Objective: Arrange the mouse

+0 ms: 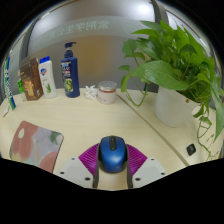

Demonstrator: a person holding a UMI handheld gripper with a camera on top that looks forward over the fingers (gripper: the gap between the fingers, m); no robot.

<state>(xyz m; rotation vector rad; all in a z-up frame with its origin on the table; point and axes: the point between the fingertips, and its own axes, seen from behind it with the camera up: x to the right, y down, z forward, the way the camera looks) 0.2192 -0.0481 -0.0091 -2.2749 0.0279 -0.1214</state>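
A blue and black computer mouse (112,150) sits between my two fingers, with its front end pointing away from me. My gripper (112,160) is shut on it, and the magenta pads (91,156) press on its left and right sides. The mouse is over the pale table top (90,125). A rectangular mouse pad with a pink and grey pattern (35,146) lies flat on the table to the left of the fingers. It has nothing on it.
At the back left stand a dark blue pump bottle (69,72), a white bottle (46,78) and a brown box (31,80). A small jar (107,92) stands straight ahead. A leafy plant in a white pot (170,80) is at the right.
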